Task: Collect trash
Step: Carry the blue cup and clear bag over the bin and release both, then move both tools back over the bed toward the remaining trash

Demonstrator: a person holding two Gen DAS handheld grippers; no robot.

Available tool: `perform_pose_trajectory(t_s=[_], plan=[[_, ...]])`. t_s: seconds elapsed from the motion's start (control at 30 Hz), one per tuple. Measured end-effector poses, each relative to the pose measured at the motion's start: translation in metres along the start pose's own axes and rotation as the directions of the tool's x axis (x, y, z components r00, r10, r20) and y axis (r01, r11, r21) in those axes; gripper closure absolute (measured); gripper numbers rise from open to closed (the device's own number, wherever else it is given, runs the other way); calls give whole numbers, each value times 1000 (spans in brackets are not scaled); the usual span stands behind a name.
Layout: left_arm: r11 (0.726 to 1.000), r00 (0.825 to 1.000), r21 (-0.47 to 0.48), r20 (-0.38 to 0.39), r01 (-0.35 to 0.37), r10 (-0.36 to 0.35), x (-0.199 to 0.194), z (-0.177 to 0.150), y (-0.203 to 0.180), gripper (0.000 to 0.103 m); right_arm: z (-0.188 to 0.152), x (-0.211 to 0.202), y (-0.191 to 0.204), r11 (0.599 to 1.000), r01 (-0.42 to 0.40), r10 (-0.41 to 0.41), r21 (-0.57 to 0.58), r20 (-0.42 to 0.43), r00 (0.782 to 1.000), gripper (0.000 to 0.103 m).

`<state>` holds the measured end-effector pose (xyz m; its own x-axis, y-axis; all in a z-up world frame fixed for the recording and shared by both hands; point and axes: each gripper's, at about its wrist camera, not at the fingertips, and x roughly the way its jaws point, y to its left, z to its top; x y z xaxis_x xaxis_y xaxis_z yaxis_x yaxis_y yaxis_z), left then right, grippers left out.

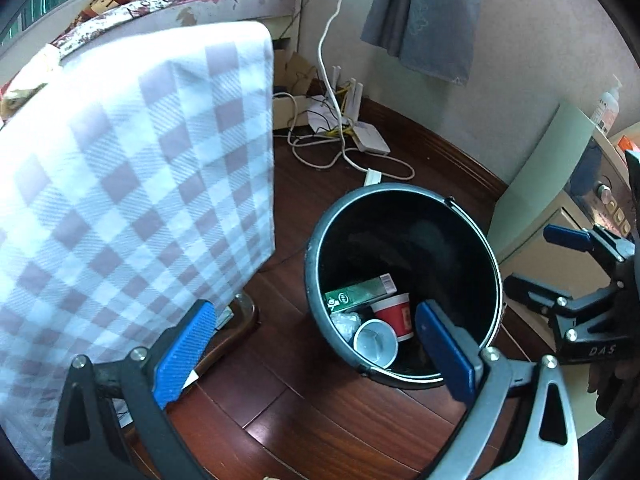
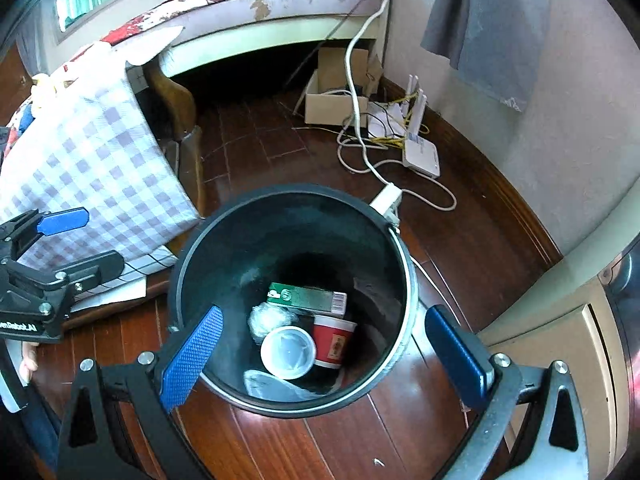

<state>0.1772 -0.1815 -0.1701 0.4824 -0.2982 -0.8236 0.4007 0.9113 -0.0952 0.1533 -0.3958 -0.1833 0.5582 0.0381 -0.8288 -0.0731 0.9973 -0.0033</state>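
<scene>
A black round bin (image 1: 316, 248) (image 2: 180, 280) stands on the dark wood floor. Inside lie a green carton (image 1: 356, 294) (image 2: 308, 298), a red paper cup (image 1: 394, 314) (image 2: 334, 340), a white cup (image 1: 376, 342) (image 2: 288, 352) and crumpled clear plastic (image 1: 346, 322) (image 2: 268, 320). My left gripper (image 1: 316, 344) (image 2: 102, 238) hangs open above the bin's left side with nothing between its blue pads. My right gripper (image 2: 324, 352) (image 1: 528, 258) is wide open over the bin's near rim and is also empty.
A checked cloth (image 1: 132, 168) (image 2: 92, 160) drapes over furniture left of the bin. Behind it lie white cables (image 2: 360, 148), a power strip (image 2: 386, 196), a router (image 2: 420, 156) and a cardboard box (image 2: 332, 104). A beige cabinet (image 2: 560, 352) stands at right, a bed (image 2: 260, 0) at the back.
</scene>
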Motion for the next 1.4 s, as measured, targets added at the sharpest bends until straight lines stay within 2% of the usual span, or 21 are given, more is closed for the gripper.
perform_pose_trajectory(t_s=[0.4,0.67,1.07,1.4], plan=[[999,998,-36,57,-40,42,-46,-10,21,2,12,-40,38,999,-31,33,-27,72,997,1],[993,987,-87,135,-77,88,-92,-11,48,2,31,-78,70,996,-76,82,-43,148,986,1],[964,950,-215,233,-158,208,-151,-21,111,1,72,-105,152,974,-176,204,-141,222,953,1],[916,916,-327,245,-231,318,-180,-38,192,1,105,-102,226,956,-216,265,-201,266,927,1]])
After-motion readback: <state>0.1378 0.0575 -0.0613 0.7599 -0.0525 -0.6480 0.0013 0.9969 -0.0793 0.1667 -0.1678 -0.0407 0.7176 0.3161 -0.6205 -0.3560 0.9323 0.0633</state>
